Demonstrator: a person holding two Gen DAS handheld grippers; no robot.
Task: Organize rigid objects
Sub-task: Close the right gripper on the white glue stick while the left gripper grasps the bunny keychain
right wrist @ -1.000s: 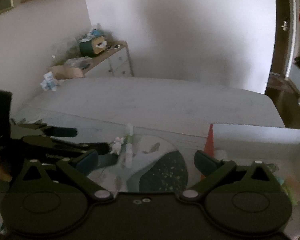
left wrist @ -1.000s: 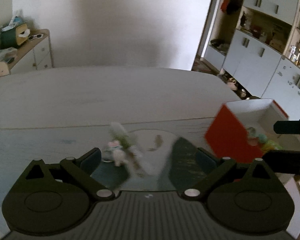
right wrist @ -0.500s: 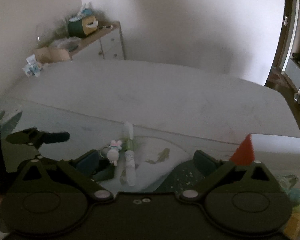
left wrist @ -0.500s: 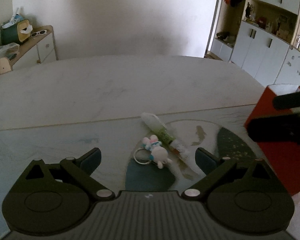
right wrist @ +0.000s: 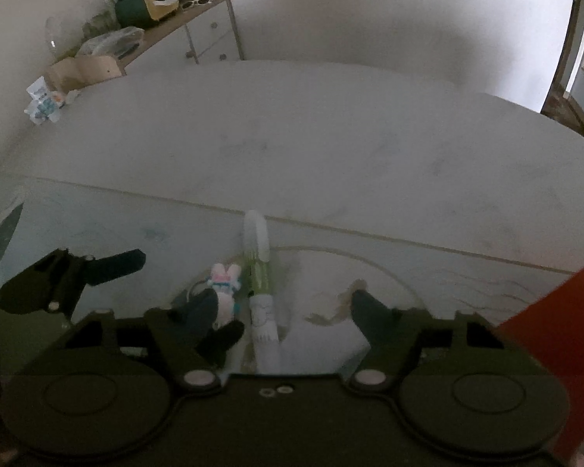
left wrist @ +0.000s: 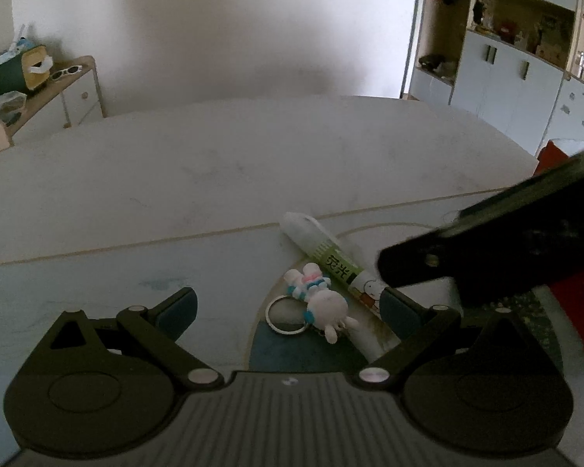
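A green-and-white highlighter pen [left wrist: 333,262] lies on the table mat, with a white rabbit keychain [left wrist: 321,305] and its metal ring right beside it on the left. My left gripper [left wrist: 288,307] is open, its jaws on either side of the keychain and the pen's near end. My right gripper [right wrist: 286,313] is open too, low over the same spot; the pen [right wrist: 259,272] and the rabbit [right wrist: 225,284] lie between its jaws. The right gripper's finger crosses the left wrist view [left wrist: 486,241]; the left gripper shows in the right wrist view [right wrist: 70,280].
A red box [right wrist: 553,330] with white inside stands on the table to the right; its corner shows in the left wrist view [left wrist: 553,155]. A wooden sideboard [left wrist: 58,89] with clutter stands at the back left. White cupboards [left wrist: 525,89] are at the back right.
Both grippers have moved in and down toward the pen and keychain, which now lie between their open jaws. The red box has slid out toward the right edge of both views.
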